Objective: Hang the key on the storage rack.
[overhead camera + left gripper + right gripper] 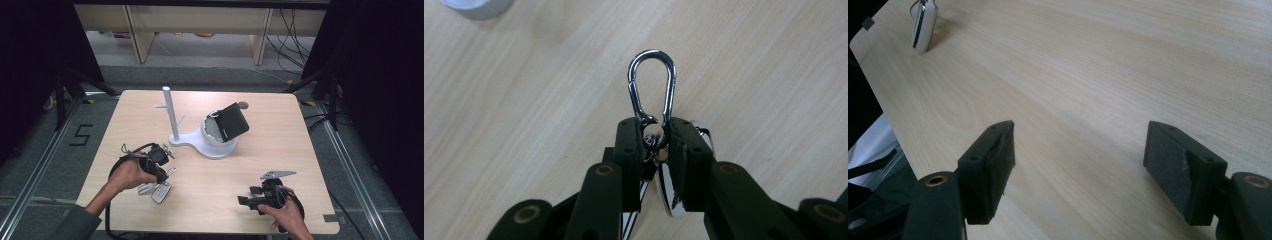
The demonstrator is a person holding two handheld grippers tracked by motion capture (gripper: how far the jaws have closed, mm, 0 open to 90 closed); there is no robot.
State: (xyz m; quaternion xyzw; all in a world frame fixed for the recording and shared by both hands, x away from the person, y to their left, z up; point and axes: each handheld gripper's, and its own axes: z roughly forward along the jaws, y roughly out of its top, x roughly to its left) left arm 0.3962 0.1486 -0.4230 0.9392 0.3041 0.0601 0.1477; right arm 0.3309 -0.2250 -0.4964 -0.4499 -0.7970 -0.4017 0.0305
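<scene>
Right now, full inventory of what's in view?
table: 1, light wood, centre
stand: 1, white post with pegs on a white base, table middle
pouch: 1, black, leaning in the white bowl on the stand's base
carabiner: 1, silver, its lower end between the left claw's pads
key fob: 1, white, near edge, under the left claw
left claw: 1, black, shut on carabiner
right claw: 1, black, open over bare table
hands: 2, bottom edge

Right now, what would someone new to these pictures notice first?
A shiny silver carabiner clip pinched at its base in the left gripper, keys dangling near the front left of the pale wooden table. Behind it, a white peg stand with a black wallet propped in its bowl.
</scene>
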